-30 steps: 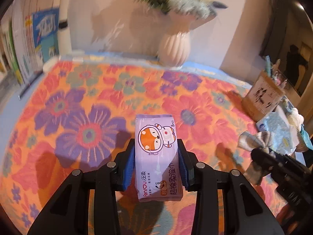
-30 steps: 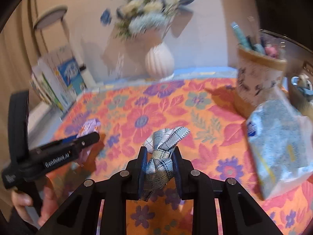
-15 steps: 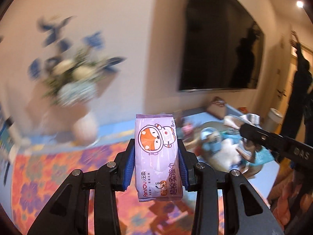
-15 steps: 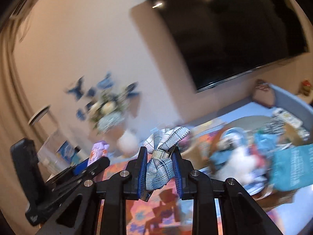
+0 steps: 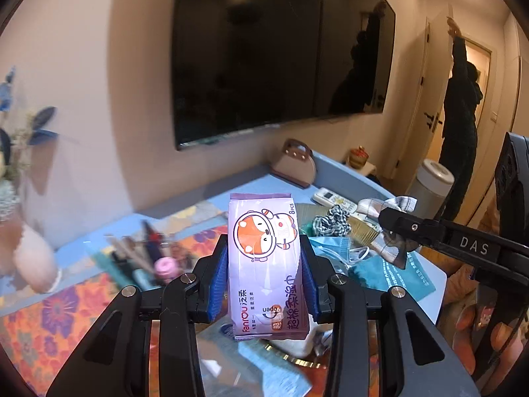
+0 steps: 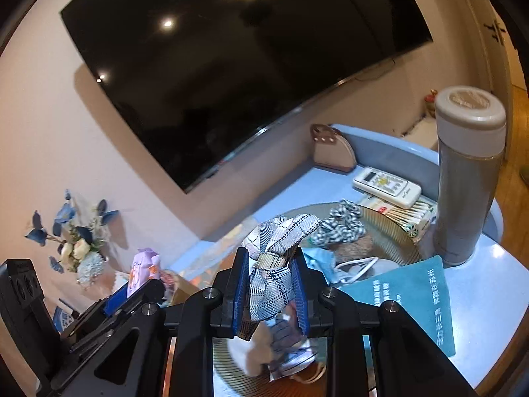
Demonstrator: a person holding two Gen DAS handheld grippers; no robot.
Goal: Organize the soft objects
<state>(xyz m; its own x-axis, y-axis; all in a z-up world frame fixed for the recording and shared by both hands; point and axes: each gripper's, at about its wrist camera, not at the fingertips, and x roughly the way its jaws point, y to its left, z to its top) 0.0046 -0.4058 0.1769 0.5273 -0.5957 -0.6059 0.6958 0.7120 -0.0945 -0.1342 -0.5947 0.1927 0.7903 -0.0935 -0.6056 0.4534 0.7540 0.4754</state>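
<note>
Left wrist view: my left gripper [image 5: 264, 278] angles downward above the blue table [image 5: 238, 185], its blue pads clamped narrow on one purple wipes pack [image 5: 266, 264] that stands upright between them, fox print facing up. My right gripper [image 6: 269, 284], tilted down the same way, pinches one plaid fabric bow [image 6: 274, 258] at its knot — jaws nearly closed, the bow's loops spilling over the fingers. Both items hang in the air over a round ribbed tray [image 6: 390, 241] holding one checked scrunchie [image 6: 340, 226] and one blue face mask [image 6: 320, 259]. One remote control [image 6: 386, 187] and one grey flask [image 6: 466, 178] sit just beside the tray — one teal pouch [image 6: 416, 301] overlaps its rim.
</note>
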